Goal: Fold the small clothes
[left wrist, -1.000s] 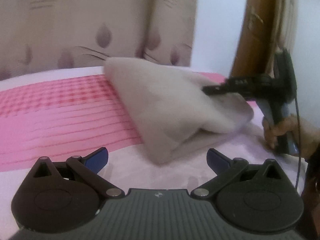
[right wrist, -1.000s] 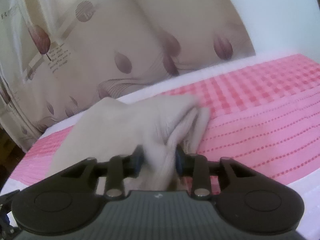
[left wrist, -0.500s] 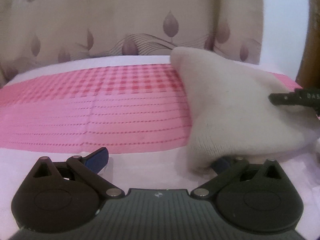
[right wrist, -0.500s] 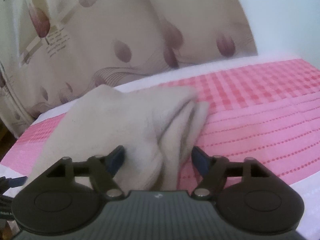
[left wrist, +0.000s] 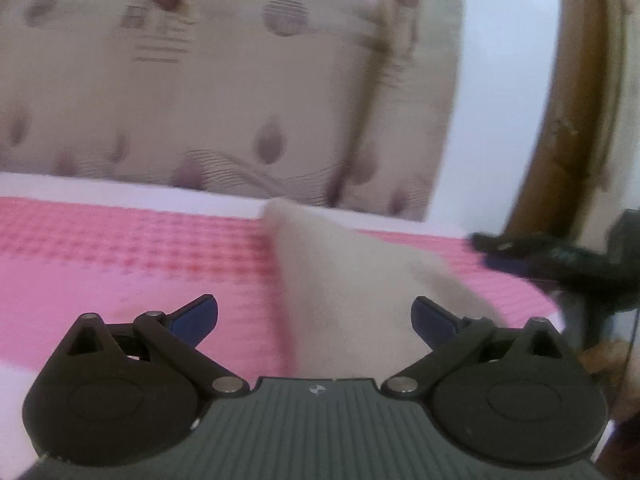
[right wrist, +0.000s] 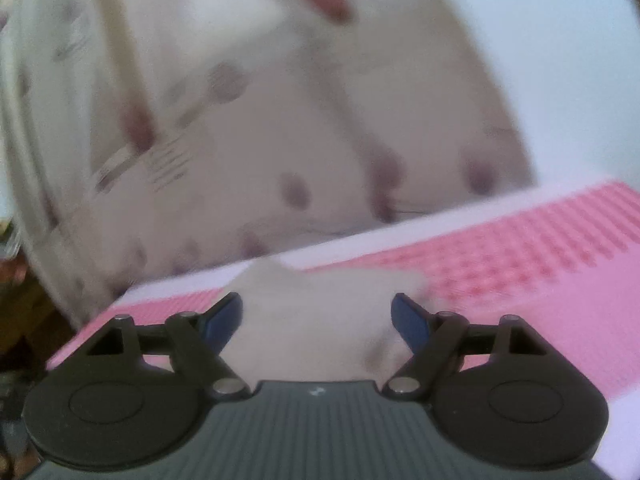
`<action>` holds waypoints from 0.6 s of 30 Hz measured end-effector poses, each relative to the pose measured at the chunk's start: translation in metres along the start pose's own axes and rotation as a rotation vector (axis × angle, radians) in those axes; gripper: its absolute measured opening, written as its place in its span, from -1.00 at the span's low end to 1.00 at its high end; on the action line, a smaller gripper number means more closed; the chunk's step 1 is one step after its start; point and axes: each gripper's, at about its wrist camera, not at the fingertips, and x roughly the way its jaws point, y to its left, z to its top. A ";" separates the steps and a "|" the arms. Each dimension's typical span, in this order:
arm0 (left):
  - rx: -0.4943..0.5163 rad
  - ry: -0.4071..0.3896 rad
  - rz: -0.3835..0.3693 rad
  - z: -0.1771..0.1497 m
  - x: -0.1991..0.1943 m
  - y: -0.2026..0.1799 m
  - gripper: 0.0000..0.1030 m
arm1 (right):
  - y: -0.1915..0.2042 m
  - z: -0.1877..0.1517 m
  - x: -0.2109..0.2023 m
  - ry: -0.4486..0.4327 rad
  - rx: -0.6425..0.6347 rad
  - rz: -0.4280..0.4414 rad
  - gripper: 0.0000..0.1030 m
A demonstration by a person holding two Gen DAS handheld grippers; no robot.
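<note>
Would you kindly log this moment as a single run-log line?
left gripper: open | right gripper: open | beige garment: folded, released on pink checked cloth

I see 1 small garment (left wrist: 352,280), a cream-beige knitted piece, lying folded on the pink checked bedspread (left wrist: 120,256). From my left camera it rises to a blunt point at the far end, near the white edge of the bed, and widens toward me into a soft, thick wedge. Its left edge runs straight down the pink cloth. From my right camera the garment (right wrist: 308,320) looks like a low rounded mound with a small peak at the back and a shallow crease near its right side. Both views are blurred, so I can't make out the stitching.
</note>
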 end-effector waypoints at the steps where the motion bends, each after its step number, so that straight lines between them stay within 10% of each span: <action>1: 0.008 -0.010 -0.037 0.000 0.010 -0.001 0.94 | 0.009 0.001 0.011 0.028 -0.044 0.011 0.31; 7: 0.035 0.076 -0.051 -0.022 0.061 0.001 0.78 | -0.005 -0.005 0.081 0.199 -0.114 -0.078 -0.10; 18: -0.081 0.083 -0.044 -0.033 0.065 0.028 0.94 | -0.006 0.027 0.059 0.075 -0.028 -0.029 -0.04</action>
